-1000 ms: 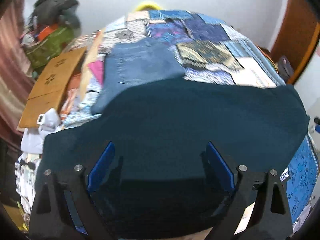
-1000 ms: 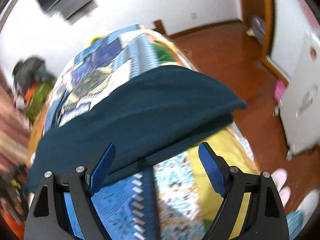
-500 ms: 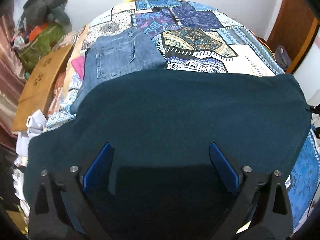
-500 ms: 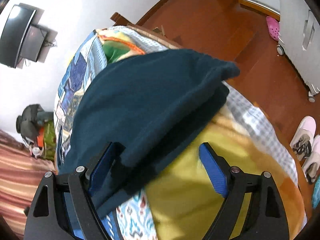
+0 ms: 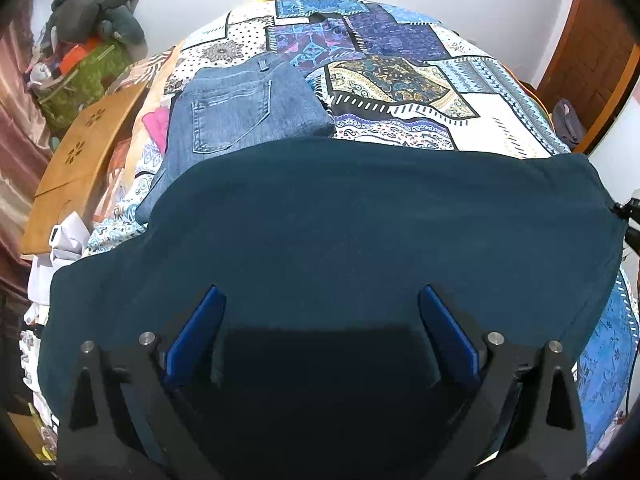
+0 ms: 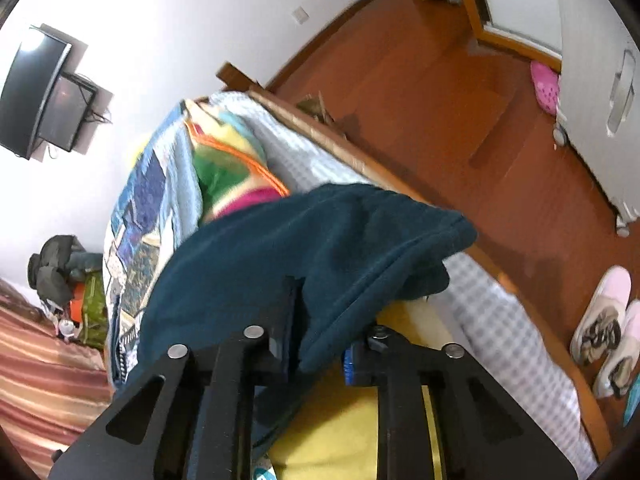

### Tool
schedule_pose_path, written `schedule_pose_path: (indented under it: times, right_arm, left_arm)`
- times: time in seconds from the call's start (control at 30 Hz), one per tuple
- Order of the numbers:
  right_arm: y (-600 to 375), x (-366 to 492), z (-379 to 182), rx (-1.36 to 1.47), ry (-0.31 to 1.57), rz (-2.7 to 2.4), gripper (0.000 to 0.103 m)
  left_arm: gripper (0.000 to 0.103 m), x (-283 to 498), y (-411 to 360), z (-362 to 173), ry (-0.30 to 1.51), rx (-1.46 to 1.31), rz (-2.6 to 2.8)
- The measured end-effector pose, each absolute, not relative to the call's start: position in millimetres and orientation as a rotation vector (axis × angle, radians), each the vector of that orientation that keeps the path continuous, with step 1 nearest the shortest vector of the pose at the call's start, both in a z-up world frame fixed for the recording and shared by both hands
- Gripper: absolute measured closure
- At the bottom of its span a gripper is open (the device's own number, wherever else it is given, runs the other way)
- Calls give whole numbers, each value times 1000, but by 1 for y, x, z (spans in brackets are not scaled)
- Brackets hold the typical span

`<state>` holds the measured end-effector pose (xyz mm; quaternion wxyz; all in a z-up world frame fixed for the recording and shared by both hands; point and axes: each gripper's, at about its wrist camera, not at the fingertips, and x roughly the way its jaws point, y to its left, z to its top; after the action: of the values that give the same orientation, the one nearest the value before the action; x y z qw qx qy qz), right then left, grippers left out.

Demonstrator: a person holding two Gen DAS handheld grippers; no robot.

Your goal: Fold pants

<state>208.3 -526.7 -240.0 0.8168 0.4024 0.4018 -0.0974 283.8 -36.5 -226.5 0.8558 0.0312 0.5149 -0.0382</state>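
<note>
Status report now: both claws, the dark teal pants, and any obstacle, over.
Left claw open above the teal pants. Right claw shut on their end at the bed edge. Folded jeans lie just behind, partly under the pants.

Dark teal pants [image 5: 360, 220] — spread flat, one end bunched — across bed

We could not see the right gripper's [image 6: 320, 330] fingertips, buried in the teal pants [image 6: 320, 248], whose 6 o'clock part the left gripper [image 5: 320, 332] covered, while the folded jeans' [image 5: 240, 116] near edge lay beneath them.
</note>
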Motion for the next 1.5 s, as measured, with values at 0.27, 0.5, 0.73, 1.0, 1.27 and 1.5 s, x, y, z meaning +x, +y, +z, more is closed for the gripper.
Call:
schedule_pose_path:
  times: [0.27,0.5,0.73,1.0,1.27,1.5]
  right_arm:
    - [-500,206,-171,647,685,-227,93]
    - [-444,208,-94,386,539,-92,94]
    - [-362,220,-60,213,484,113,94]
    - [-264,249,-80,135,544,349,95]
    - [-174,239,-157,-103,763,555,95]
    - [-153,220,-192,-178,897,616,88]
  left_arm:
    - [3,281,-36,-223,1080,75,-95]
    - [3,270,-37,-213,1049,98,-110]
    - [3,259,-27,-190,990,73,-115]
    - [3,245,1,-173,943,16,-83]
    - [3,232,26,-173,947,0,-49]
    - [3,229,33,-174,952,-34,-38]
